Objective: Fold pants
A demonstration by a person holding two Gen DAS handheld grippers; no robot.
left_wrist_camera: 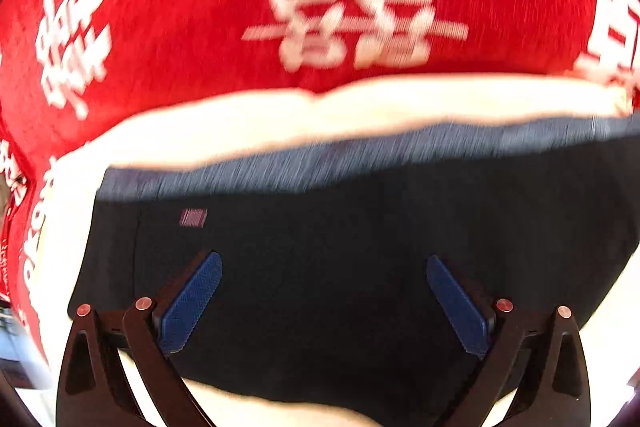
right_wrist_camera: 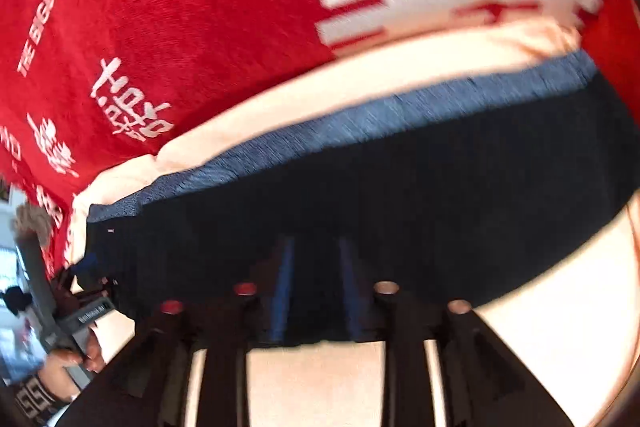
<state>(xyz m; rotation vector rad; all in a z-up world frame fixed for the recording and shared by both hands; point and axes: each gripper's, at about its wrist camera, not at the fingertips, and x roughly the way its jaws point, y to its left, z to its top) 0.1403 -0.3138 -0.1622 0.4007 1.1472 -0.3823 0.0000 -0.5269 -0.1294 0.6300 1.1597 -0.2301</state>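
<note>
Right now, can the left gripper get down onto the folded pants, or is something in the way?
Probably yes: the left gripper hangs open right over the dark pants, and nothing lies between its fingers and the cloth.

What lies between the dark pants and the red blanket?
A cream cloth lies between the pants and the red blanket; both wrist views show it.

The pants (left_wrist_camera: pixel 360 267) lie flat on a pale sheet (left_wrist_camera: pixel 280 123), and the sheet lies on a blanket (left_wrist_camera: pixel 180 27) with printed signs. The blanket spreads behind the sheet and to its left. The waistband (left_wrist_camera: pixel 320 159) is the far edge of the pants. In both wrist views the left claw (left_wrist_camera: pixel 324 291) and the right claw (right_wrist_camera: pixel 316 287) are above the pants. In the right wrist view a hand (right_wrist_camera: pixel 68 363) is at the left, beside the pants.
</note>
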